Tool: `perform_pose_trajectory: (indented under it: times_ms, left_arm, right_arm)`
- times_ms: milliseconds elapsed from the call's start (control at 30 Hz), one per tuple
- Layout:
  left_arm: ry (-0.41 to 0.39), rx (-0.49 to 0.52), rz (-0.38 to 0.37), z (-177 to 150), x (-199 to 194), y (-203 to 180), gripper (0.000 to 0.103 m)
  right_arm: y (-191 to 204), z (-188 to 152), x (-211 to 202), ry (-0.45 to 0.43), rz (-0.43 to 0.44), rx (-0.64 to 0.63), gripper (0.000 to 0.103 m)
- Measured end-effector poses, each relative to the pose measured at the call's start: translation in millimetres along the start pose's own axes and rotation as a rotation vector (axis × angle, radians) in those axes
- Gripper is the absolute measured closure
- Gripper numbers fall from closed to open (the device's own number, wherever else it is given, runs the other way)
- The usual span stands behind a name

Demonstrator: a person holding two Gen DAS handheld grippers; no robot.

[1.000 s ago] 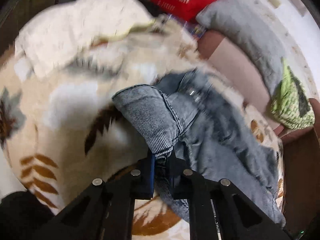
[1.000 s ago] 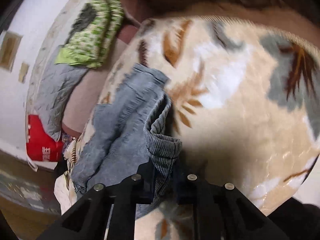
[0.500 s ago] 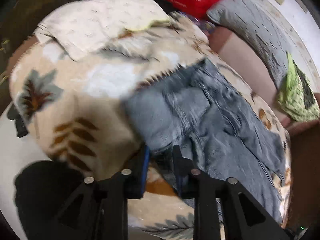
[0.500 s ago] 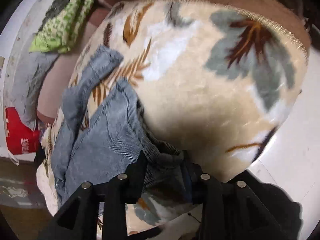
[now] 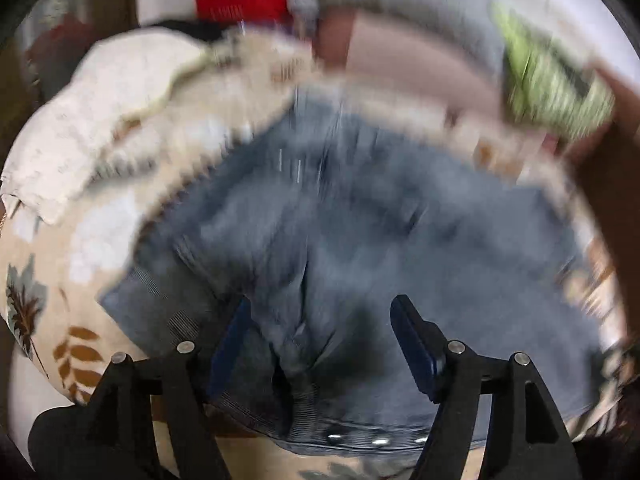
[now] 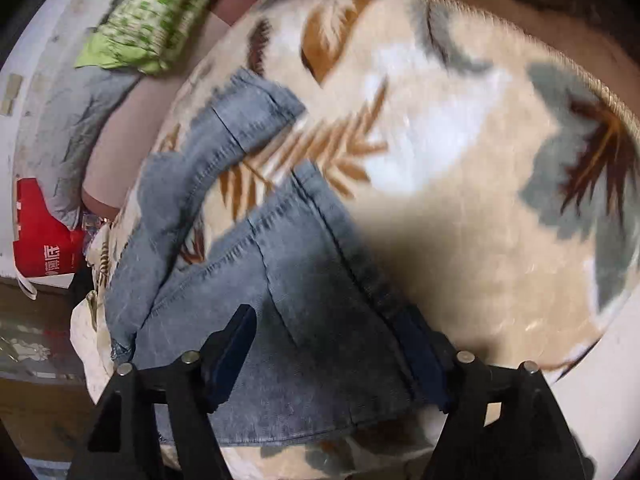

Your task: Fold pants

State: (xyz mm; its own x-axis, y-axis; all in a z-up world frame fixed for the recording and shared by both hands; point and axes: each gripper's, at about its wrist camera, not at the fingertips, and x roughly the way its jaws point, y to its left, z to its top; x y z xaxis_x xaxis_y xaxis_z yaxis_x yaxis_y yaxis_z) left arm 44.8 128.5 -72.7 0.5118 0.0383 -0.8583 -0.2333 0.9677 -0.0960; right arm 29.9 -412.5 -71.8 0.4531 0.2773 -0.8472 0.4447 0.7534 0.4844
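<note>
The jeans [image 6: 256,280] lay spread on the blanket [image 6: 460,208], waistband nearest the left claw [image 5: 324,344] and one leg bent away toward the far left in the right wrist view. Both claws had just been opening. The left claw stood wide with denim under it, not pinched (that view was blurred). The right claw [image 6: 336,348] also stood wide above the cloth, gripping nothing. Beyond the blanket lay a green cloth [image 6: 160,24], a grey pillow [image 6: 80,128] and a red box [image 6: 40,236].
</note>
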Motion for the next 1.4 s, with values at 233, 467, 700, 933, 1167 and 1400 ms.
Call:
perform_pose_trajectory:
  times_ms: [233, 467, 700, 933, 1167, 1400]
  left_arm:
    - [-0.025, 0.082, 0.045, -18.5, 16.3, -3.3, 0.022]
    - [-0.059, 0.097, 0.020, -24.0, 17.7, -0.2, 0.018]
    - [-0.037, 0.102, 0.033, -21.5, 16.4, -4.0, 0.016]
    - [-0.109, 0.051, -0.029, 8.6, -11.7, 5.9, 0.016]
    - [-0.107, -0.058, -0.030, 74.9, 13.8, 27.9, 0.016]
    - [-0.040, -0.077, -0.012, 112.9, 66.3, 21.8, 0.016]
  right_arm:
    - [45.0, 46.6, -10.2, -0.110, -0.139, -0.217, 0.032]
    - [51.2, 61.9, 42.4, 0.015, -0.204, -0.325, 0.084]
    - [60.0, 56.5, 54.4, -0.034, -0.343, -0.401, 0.081]
    - [64.5, 66.6, 24.0, -0.142, -0.217, -0.322, 0.046]
    - [69.8, 133.2, 47.6, -0.141, -0.118, -0.227, 0.046]
    - [76.9, 144.5, 88.1, -0.045, -0.175, -0.316, 0.078]
